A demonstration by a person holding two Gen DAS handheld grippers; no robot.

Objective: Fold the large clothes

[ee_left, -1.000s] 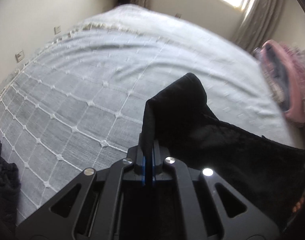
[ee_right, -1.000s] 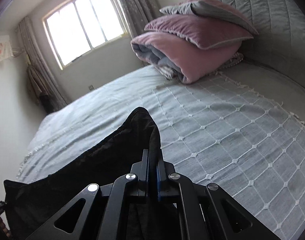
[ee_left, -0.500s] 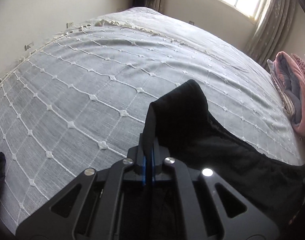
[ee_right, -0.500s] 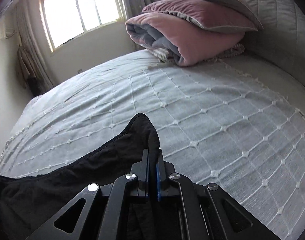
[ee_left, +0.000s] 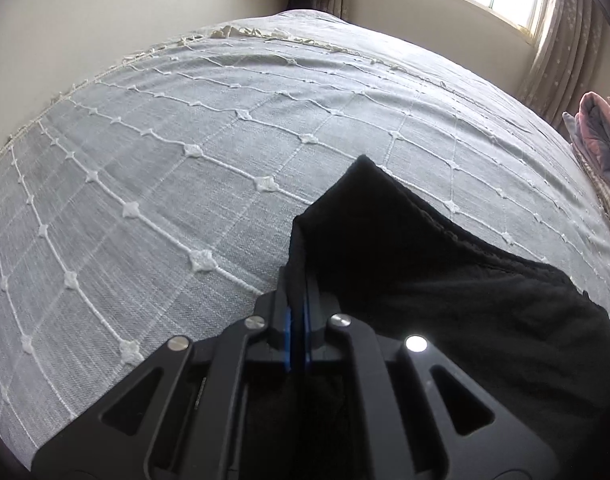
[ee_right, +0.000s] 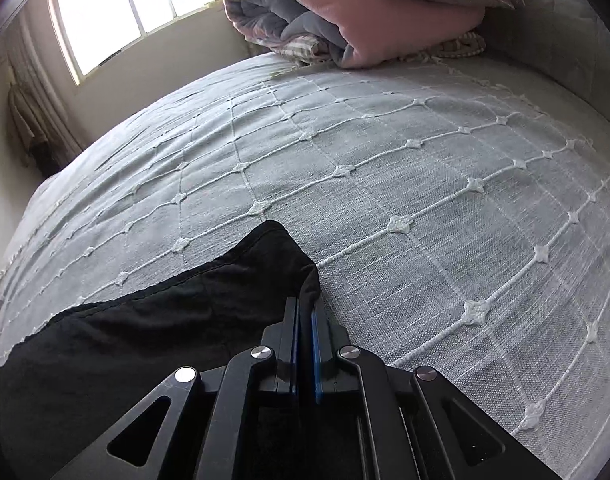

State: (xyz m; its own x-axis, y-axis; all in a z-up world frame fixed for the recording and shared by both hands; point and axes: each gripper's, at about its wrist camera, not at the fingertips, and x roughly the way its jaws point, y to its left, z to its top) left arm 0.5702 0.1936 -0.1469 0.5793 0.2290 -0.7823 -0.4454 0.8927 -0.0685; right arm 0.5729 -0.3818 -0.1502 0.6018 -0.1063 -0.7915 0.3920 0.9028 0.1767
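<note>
1. Black cloth, soft and floppy, held up by two corners just over the gray bed cover.
2. Left gripper pressed together, pinching one corner of the cloth.
3. Right gripper pressed together too, pinching the other corner.
4. Top edge strung between the two grips, sagging a little in the middle.
5. Probably light to lift, but big, so likely to droop, swing and bunch up.
6. Not slippery by the look of it; a bit fuzzy, so a firm pinch should keep hold.
7. Best places to grab: the corners and the sewn edge, not the loose middle.
8. Nothing breakable here, only wrinkles to watch out for.
9. Hard to tell what kind of clothing: too dark, no sleeves or legs to be seen.
10. Lower part of the cloth hidden behind the grippers and cut off at the bottom of both views.
11. Can't tell whether the hanging end touches the bed.
12. Pink blanket folded at the far end of the bed, well apart from the cloth.
</note>
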